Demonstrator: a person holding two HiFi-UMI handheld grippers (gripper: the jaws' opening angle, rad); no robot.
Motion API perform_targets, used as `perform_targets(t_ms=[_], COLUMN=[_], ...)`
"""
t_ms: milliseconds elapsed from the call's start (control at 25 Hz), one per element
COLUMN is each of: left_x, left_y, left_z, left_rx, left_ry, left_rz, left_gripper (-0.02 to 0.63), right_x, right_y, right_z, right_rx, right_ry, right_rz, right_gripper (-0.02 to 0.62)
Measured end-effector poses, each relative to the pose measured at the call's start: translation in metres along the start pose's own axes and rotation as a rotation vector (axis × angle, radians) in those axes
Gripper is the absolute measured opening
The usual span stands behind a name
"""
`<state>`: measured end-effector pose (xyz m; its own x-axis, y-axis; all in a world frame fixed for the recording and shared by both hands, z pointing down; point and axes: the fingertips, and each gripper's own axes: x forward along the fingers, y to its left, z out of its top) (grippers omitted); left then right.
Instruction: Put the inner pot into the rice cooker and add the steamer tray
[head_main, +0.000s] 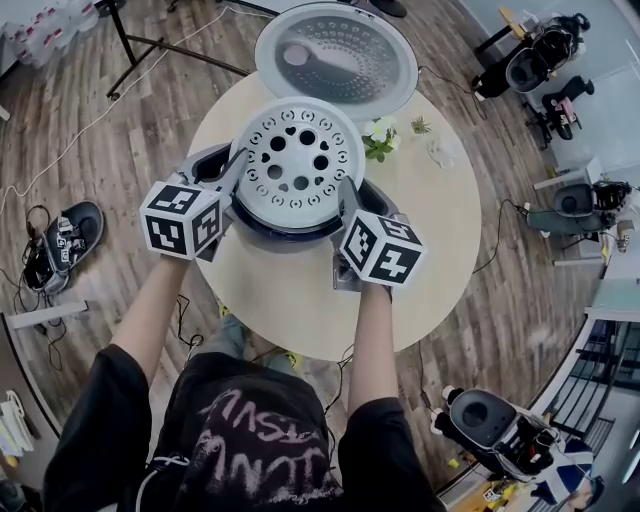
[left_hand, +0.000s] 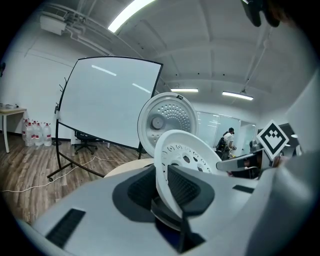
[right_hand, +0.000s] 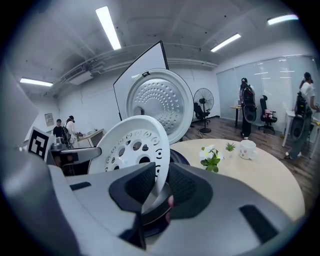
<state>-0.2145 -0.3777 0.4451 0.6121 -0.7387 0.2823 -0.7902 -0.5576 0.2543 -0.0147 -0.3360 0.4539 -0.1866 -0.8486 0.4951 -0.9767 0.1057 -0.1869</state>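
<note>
A white steamer tray (head_main: 296, 160) with round holes sits low over the mouth of the rice cooker (head_main: 290, 232) on the round table. My left gripper (head_main: 232, 182) is shut on the tray's left rim, and my right gripper (head_main: 346, 200) is shut on its right rim. In the left gripper view the steamer tray (left_hand: 182, 152) stands edge-on between the dark pads (left_hand: 186, 187). In the right gripper view the steamer tray (right_hand: 131, 145) is pinched the same way between the pads (right_hand: 141, 186). The cooker's lid (head_main: 336, 52) stands open behind. The inner pot is hidden under the tray.
A small white flower plant (head_main: 380, 136) and a cup (head_main: 442, 150) stand on the table (head_main: 300, 300) right of the cooker. A whiteboard stand (left_hand: 107, 102) is beyond the table. People stand at the far side of the room.
</note>
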Motion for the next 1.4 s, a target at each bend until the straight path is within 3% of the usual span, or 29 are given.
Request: perform_targets(t_ms=[1000,1400], left_x=[0.029,0.03], left_y=[0.02,0.024], left_z=[-0.033,-0.034], left_rx=[0.003,0.043], left_ry=[0.125,0.129], left_rz=[0.013,0.035], left_gripper=[0.124,0.138], right_x=[0.032,0.032], right_y=[-0.008,-0.006], right_z=[-0.021,-0.02], right_rx=[0.008,0.013], right_ry=[0.065,0.064], right_rz=[-0.021,-0.011], right_gripper=[0.114,0.145])
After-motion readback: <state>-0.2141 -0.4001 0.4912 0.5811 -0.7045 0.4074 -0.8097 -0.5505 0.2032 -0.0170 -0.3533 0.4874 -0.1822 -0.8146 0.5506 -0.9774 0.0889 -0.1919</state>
